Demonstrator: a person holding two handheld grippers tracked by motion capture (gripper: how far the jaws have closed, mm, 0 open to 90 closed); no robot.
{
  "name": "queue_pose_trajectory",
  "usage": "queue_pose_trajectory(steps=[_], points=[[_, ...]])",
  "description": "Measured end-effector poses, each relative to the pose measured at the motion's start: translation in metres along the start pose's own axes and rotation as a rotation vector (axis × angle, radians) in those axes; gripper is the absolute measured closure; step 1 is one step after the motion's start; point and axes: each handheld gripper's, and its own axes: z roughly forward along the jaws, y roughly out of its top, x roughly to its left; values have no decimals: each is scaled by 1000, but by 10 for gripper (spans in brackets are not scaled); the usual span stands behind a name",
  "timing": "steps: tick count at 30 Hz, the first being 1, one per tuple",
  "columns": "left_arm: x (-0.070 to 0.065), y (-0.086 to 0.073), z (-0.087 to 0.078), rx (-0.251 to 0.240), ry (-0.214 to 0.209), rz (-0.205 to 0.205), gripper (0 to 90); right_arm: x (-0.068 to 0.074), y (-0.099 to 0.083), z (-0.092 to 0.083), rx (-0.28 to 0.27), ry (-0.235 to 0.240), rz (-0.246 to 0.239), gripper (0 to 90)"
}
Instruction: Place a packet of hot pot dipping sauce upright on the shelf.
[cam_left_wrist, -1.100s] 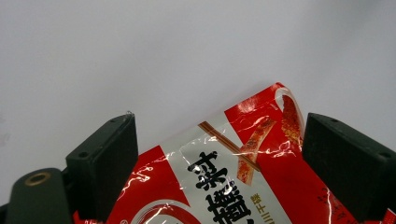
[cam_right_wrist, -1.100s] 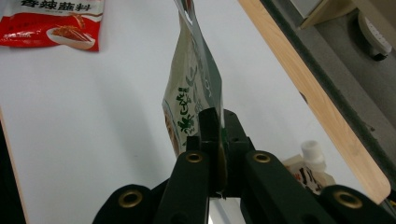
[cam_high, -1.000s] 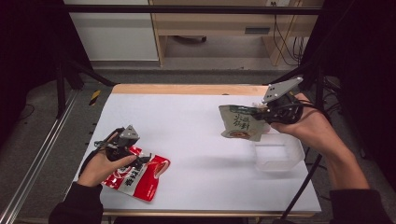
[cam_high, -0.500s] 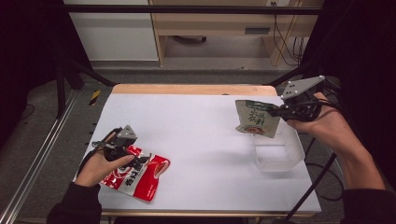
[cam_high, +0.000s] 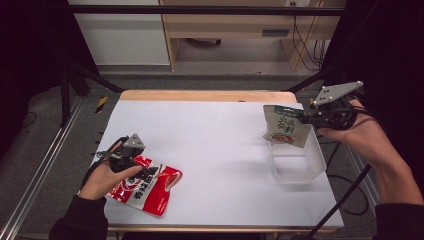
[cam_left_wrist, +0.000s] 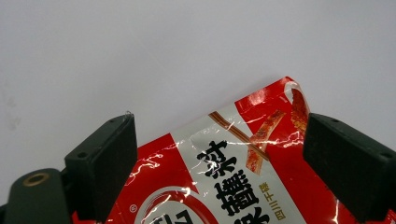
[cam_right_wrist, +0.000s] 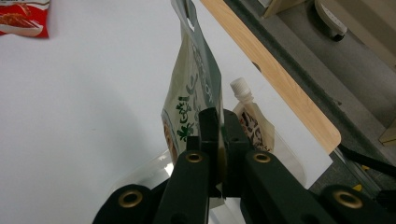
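White counter (cam_high: 215, 150), wood-edged at the far side, dark floor and cabinets beyond.

Left: red pouch (cam_high: 145, 185) flat near the front-left corner, long axis slanting toward the front right. Left tongs (cam_high: 131, 161) rest over its upper end, jaws wide apart, one to each side of the pouch, pads not pressing it as far as the left gripper view shows.

Right: clear tub (cam_high: 295, 162) near the right edge; a spouted sachet (cam_right_wrist: 250, 119) lies in it. Right tongs (cam_high: 302, 116) clamped tight on the top edge of a green pouch (cam_high: 285, 127), which hangs upright, long axis vertical, directly above the tub's far end and clear of the counter. Likely next move: straight down, then release.
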Motion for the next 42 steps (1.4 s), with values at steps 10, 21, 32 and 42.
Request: queue_pose_trajectory(steps=[10,21,32,42], points=[[2,0,-4,-13,1,-7,103,-13,-11,0,-11,-14,24,900],[4,-2,-1,6,10,-18,103,-34,-24,15,13,-10,23,900],[4,-2,2,15,18,-14,103,-48,-27,30,39,12,10,900],[5,-4,1,15,22,-19,104,-52,-24,42,41,26,-3,900]])
